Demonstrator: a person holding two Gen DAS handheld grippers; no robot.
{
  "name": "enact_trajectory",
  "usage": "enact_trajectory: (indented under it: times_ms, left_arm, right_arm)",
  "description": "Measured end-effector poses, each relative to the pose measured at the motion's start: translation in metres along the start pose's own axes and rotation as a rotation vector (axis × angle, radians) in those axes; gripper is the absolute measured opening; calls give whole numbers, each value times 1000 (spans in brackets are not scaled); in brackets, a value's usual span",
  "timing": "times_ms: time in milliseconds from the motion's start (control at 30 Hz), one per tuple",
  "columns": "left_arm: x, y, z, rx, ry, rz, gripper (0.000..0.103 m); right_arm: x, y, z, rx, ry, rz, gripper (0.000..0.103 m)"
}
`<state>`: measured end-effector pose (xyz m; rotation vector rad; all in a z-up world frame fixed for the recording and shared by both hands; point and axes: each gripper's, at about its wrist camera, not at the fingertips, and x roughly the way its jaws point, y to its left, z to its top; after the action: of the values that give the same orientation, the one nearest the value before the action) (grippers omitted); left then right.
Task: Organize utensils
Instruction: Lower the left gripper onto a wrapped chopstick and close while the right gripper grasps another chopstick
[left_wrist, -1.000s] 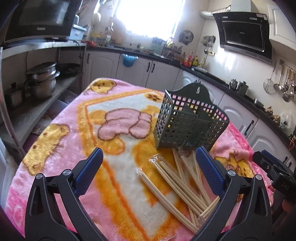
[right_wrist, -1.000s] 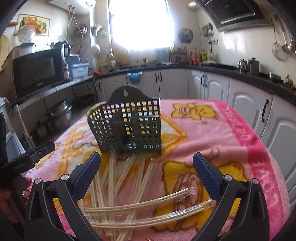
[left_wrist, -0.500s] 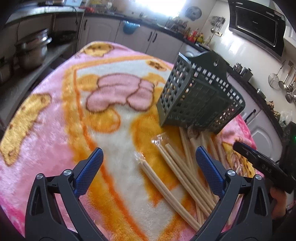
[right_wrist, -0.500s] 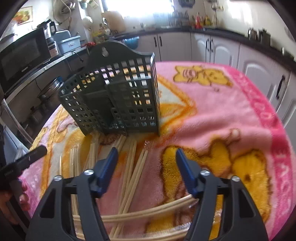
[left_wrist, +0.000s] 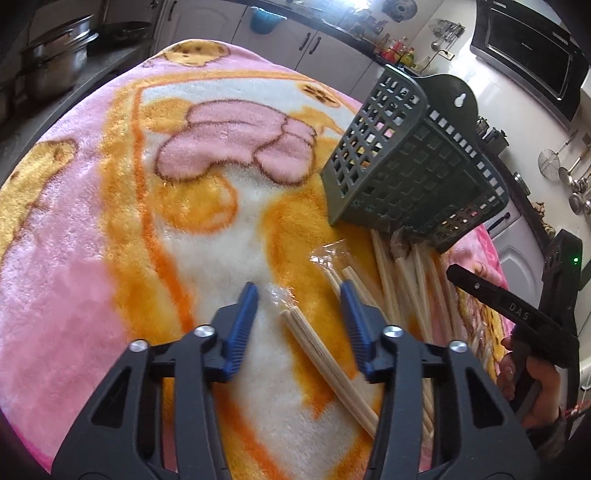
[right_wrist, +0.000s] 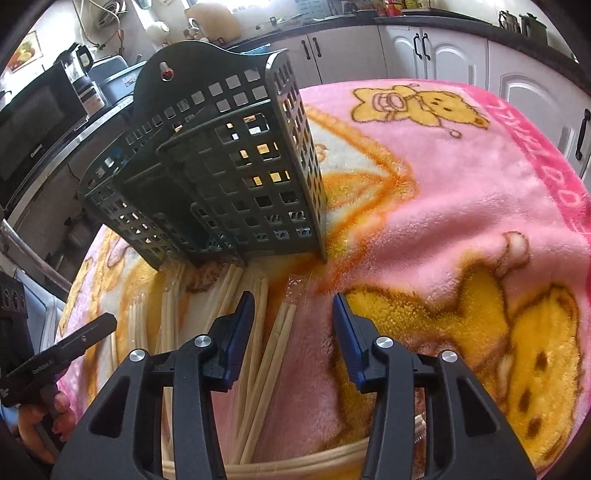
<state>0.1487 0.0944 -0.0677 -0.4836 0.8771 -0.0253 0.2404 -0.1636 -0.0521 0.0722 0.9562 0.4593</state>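
Note:
Several pairs of pale wooden chopsticks in clear wrappers lie fanned on the blanket in front of a dark green perforated utensil basket (left_wrist: 406, 166) (right_wrist: 221, 177). My left gripper (left_wrist: 299, 295) hangs low over the leftmost wrapped pair (left_wrist: 317, 343). Its jaws are closing, with that pair between the blue pads but untouched. My right gripper (right_wrist: 294, 306) is also closing just above another wrapped pair (right_wrist: 277, 343), which runs between its pads without contact. Each view shows the other gripper's black handle in a person's hand: the right handle (left_wrist: 517, 317) and the left handle (right_wrist: 62, 350).
A pink and orange fleece blanket (left_wrist: 92, 240) (right_wrist: 461, 221) covers the round table. Steel pots (left_wrist: 55, 62) stand on a shelf beyond the left edge. A microwave (right_wrist: 33, 136) and white cabinets (right_wrist: 443, 48) line the walls.
Both grippers have dropped and tilted down toward the chopsticks, and both sets of jaws have narrowed from wide open around a wrapped pair.

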Motion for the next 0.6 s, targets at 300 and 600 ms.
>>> enact_trajectory:
  times_ms: [300, 600]
  left_arm:
    - [4, 7, 0, 24, -18, 9, 10]
    - [-1, 17, 3, -13, -35, -42, 7]
  right_arm:
    - [15, -2, 8, 13, 33, -17, 31]
    - [20, -14, 13, 44, 40, -24, 7]
